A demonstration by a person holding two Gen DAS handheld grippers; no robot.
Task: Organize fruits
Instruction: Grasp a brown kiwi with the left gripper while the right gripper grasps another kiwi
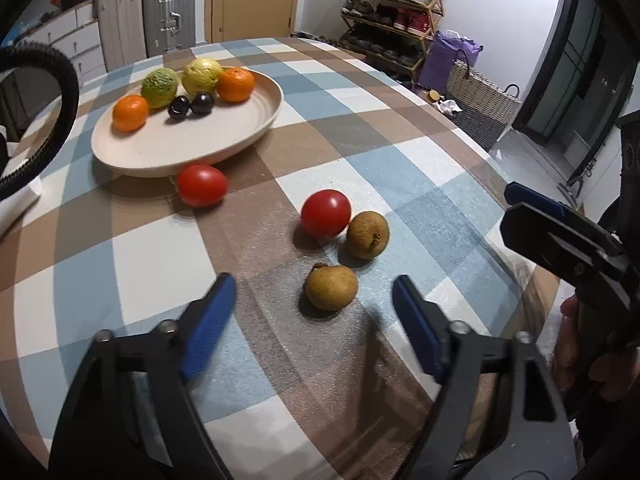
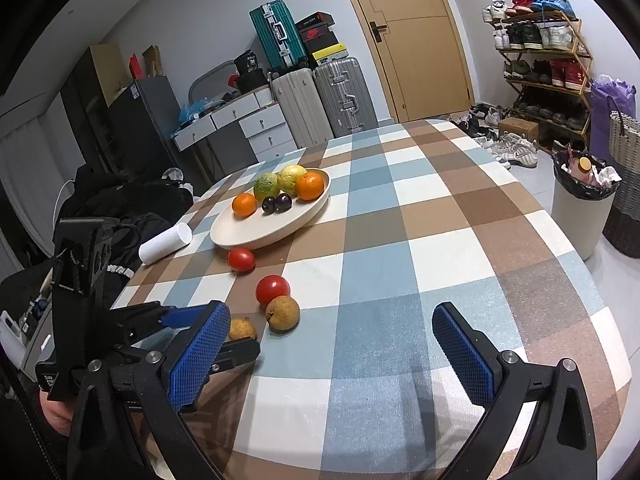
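Observation:
A cream plate point(image 1: 160, 148) point(image 2: 248, 232) holds two oranges point(image 1: 130, 113), a green fruit point(image 1: 159, 87), a yellow fruit point(image 1: 201, 76) and two dark plums point(image 1: 191, 105). Loose on the checked cloth lie a red tomato point(image 1: 202, 185) point(image 2: 241, 259) by the plate's rim, a second tomato point(image 1: 325, 213) point(image 2: 273, 289), and two brown fruits point(image 1: 367, 235) point(image 1: 331, 287). My left gripper point(image 1: 316, 294) is open, its blue fingers on either side of the nearer brown fruit, just short of it. My right gripper point(image 2: 332, 330) is open and holds nothing above the cloth; it also shows at the left wrist view's right edge.
A white roll point(image 2: 166, 243) lies near the table's left edge beside the plate. Past the table's far side stand suitcases point(image 2: 326, 100), a shoe rack point(image 2: 540, 68), a bin point(image 2: 580, 208) and a woven basket point(image 1: 480, 108). A black hose point(image 1: 48, 112) curves at the left.

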